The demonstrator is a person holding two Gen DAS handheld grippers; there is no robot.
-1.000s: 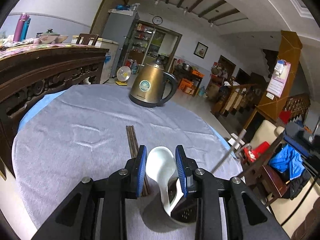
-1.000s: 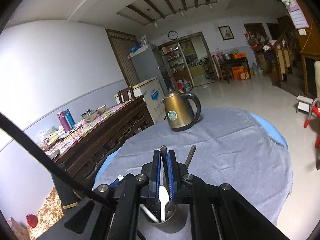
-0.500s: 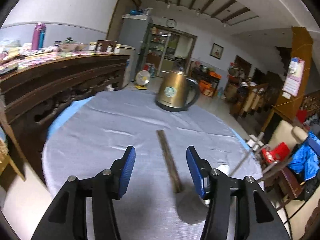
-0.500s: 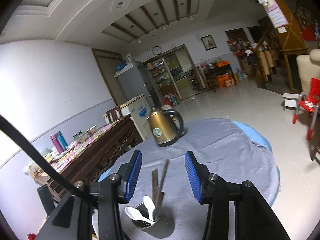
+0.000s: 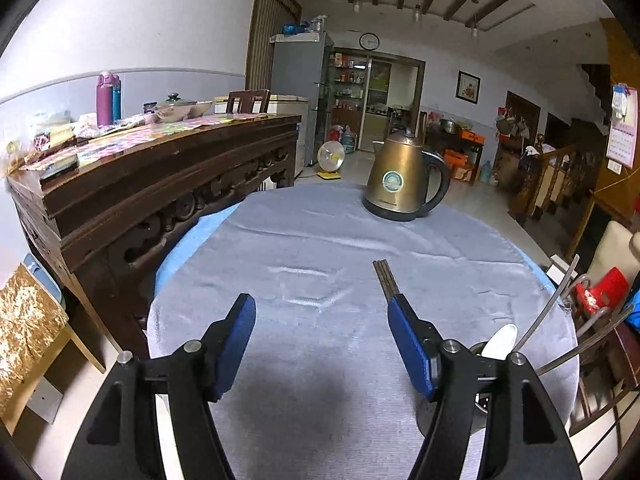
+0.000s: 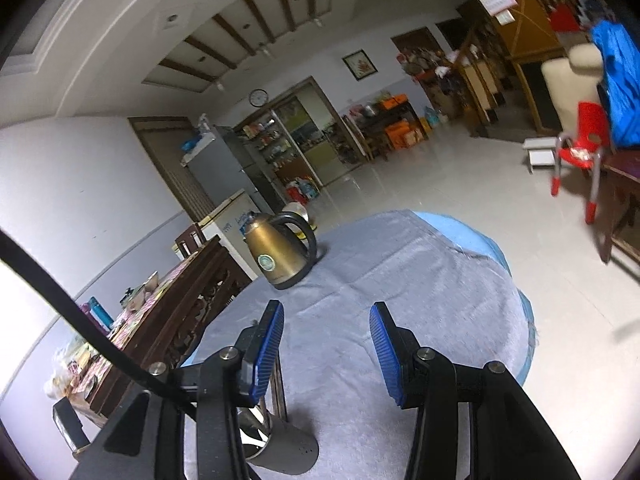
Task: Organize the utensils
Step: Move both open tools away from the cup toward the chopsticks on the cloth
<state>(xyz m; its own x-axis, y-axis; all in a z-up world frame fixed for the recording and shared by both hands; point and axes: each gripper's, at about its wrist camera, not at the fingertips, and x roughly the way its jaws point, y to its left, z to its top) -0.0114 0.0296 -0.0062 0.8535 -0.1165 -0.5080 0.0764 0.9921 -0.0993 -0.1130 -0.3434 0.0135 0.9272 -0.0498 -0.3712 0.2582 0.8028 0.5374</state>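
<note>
Left wrist: both tongs let go, utensils partly sorted

Left wrist view shows the left tongs [image 5: 320, 336] opening wider, empty now that the spoon [image 5: 502, 340] sits in the holder [image 6: 280, 450] at the worktop's [image 5: 320, 240] near edge. Right tongs [image 6: 326, 344], earlier shut, stand parted and empty. Chopsticks [image 5: 386, 280] remain mid-worktop, probably next.

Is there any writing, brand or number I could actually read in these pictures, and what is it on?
None can be read.
Round sticker on the bronze metal kettle: print too small.
White chest freezer: blue lettering, blurred.
Round wall clock: numerals too small.
Pink wall calendar: blurred.
</note>
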